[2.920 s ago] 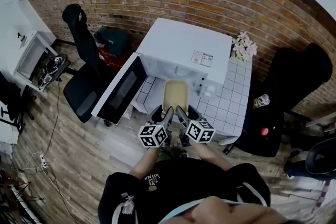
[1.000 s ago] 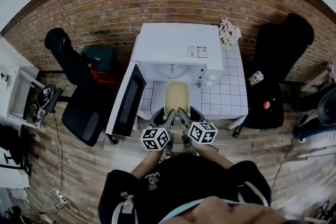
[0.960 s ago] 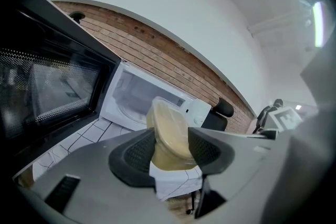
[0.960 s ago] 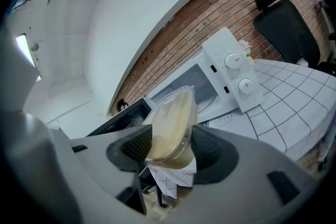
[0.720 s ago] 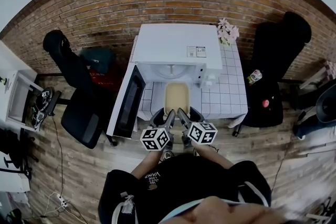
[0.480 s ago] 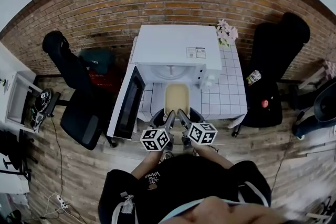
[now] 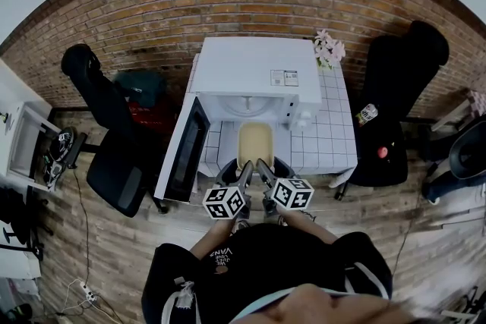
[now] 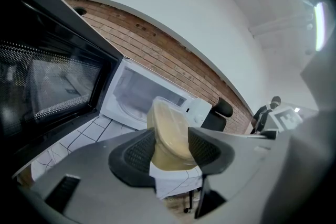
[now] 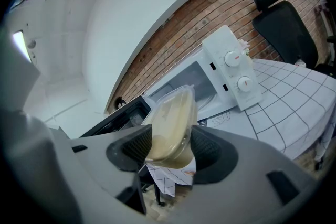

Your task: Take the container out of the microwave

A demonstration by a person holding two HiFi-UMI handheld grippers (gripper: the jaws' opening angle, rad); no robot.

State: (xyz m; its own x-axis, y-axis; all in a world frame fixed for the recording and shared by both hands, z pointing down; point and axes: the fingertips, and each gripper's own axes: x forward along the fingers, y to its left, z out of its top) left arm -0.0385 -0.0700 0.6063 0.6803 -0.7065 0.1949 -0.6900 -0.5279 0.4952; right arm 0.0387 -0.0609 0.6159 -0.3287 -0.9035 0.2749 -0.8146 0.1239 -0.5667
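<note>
The microwave (image 7: 254, 72) sits on a tiled worktop (image 7: 334, 134), its door (image 7: 184, 148) swung open to the left. Flowers (image 7: 329, 48) stand at the back right and a chair (image 7: 114, 155) on the left. The container (image 7: 254, 144) is outside, just before the cavity. The left tongs (image 7: 241, 167) and right tongs (image 7: 267, 165) reach in side by side, tipped slightly down. The gripper views show each pair clamped on the container's near end, and the right one shows two dials (image 9: 236, 70).

In the head view, the near end of the container (image 7: 255, 142) is covered by the left tool (image 7: 242, 166) and the right tool (image 7: 263, 165); the sticker (image 7: 291, 77) on the microwave (image 7: 243, 61) cannot be read.
</note>
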